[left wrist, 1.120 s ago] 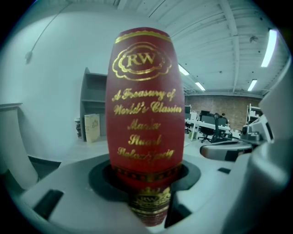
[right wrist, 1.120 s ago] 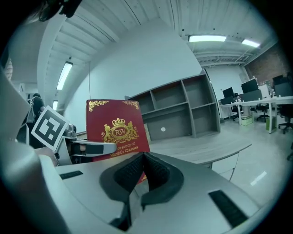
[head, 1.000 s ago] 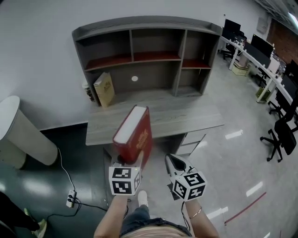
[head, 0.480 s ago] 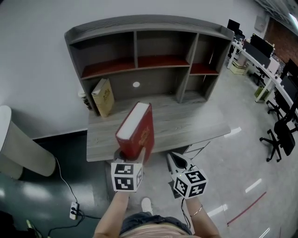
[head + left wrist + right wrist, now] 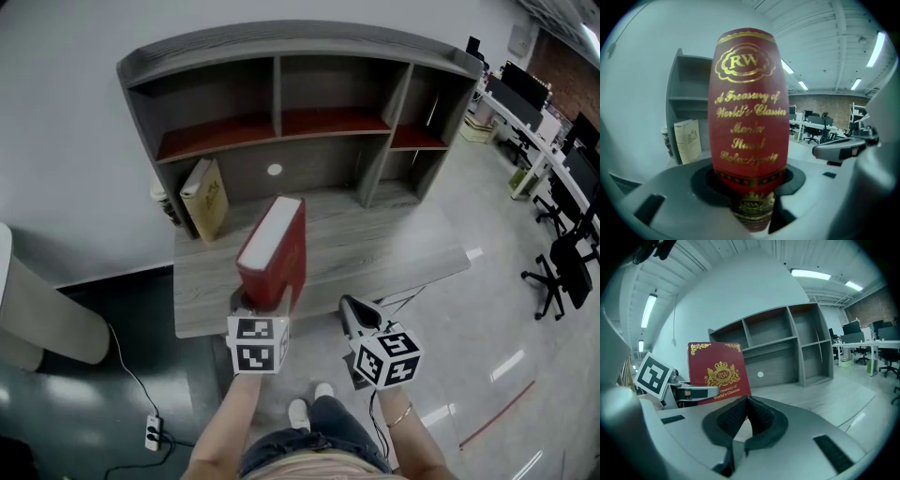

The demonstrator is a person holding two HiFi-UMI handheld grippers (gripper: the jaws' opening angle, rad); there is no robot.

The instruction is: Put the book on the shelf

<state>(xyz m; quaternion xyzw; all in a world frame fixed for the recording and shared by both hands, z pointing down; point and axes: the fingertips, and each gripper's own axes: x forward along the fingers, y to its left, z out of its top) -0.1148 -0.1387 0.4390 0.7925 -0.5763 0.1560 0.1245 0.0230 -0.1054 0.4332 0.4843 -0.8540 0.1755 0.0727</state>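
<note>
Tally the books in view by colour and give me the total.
Red book: 1, clamped in the left gripper
Cream book: 1, leaning in the lower left bay of the shelf unit
Total: 2

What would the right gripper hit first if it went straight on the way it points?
Likely the desk top, short of the shelf unit; depth is unclear. The right gripper is shut and empty, and the red book lies left of that line.
</note>
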